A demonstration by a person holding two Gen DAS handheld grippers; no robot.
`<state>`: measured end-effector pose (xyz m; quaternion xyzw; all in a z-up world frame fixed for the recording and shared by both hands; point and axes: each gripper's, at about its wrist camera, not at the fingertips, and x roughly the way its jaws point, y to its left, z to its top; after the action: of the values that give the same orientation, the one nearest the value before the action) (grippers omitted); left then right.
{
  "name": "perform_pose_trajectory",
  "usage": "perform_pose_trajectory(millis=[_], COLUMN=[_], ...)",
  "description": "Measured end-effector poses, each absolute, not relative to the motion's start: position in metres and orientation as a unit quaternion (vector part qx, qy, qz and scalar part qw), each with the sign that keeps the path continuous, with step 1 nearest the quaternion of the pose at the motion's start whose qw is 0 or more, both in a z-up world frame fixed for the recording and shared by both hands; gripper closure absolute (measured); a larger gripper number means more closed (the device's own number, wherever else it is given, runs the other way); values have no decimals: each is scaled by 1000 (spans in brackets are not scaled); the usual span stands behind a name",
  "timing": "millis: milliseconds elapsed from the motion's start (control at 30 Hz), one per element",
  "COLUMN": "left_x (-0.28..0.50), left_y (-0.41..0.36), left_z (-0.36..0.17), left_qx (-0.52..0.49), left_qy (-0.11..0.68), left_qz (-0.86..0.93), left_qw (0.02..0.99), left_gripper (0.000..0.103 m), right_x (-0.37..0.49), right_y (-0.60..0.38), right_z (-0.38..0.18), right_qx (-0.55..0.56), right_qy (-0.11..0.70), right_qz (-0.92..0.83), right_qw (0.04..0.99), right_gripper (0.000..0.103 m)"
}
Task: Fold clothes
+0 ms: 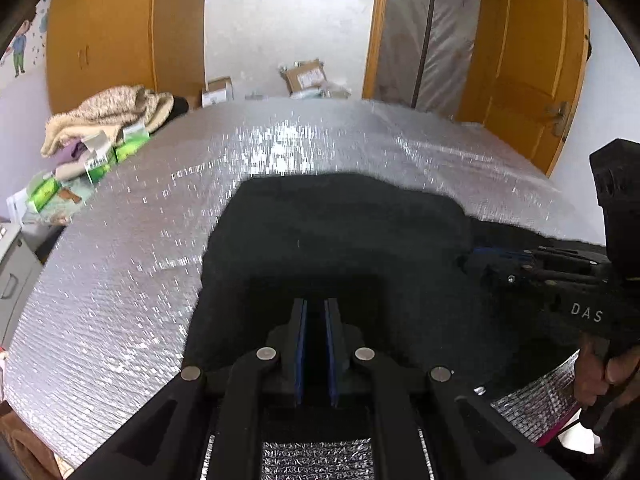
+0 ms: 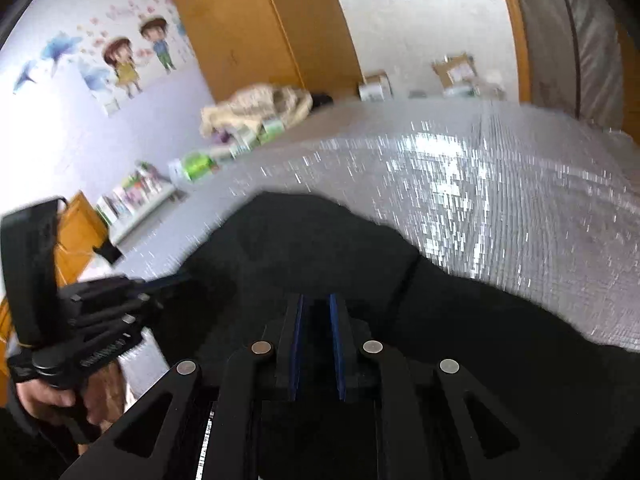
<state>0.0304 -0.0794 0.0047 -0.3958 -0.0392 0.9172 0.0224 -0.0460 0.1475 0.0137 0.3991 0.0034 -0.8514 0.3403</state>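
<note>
Silver quilted foil sheeting [image 1: 132,240] covers the whole work surface, glinting under the room light, with orange wooden wardrobes [image 1: 100,36] and a door [image 1: 528,80] behind it. Spread across the near half lies the black garment [image 1: 340,232], dark and rumpled, its far edge humped up against the foil. Left claw [image 1: 315,308] sits low over the cloth at the near edge, blue pads drawn close with only a slim gap; whether fabric is caught between them, I can't tell. Over on the right, the right claw [image 2: 316,304] shows the same picture: pads nearly together above the black cloth, and any pinch there is impossible to confirm. From the left camera the right claw's fingers [image 1: 500,256] reach in sideways onto the garment's right side. At the far left edge, a cream fleece blanket [image 1: 108,112] is heaped above green-and-white boxes [image 1: 100,164]. Cardboard parcels [image 1: 306,76] rest by the back wall.
</note>
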Motion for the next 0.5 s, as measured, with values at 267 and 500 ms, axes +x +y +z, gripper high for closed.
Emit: perform_pose_trajectory(millis=[267, 500], left_x=[14, -10], left_y=[-77, -59], left_z=[24, 16], left_qx=[-371, -385], left_qy=[-36, -29], left_qz=[927, 919], left_qw=[37, 73], left_gripper=[96, 96], right_x=[-59, -88], right_y=[157, 160], right_z=[31, 24], right_qx=[375, 384], right_qy=[-16, -41], right_qz=[-868, -872], right_qw=[326, 299], right_gripper=[89, 89])
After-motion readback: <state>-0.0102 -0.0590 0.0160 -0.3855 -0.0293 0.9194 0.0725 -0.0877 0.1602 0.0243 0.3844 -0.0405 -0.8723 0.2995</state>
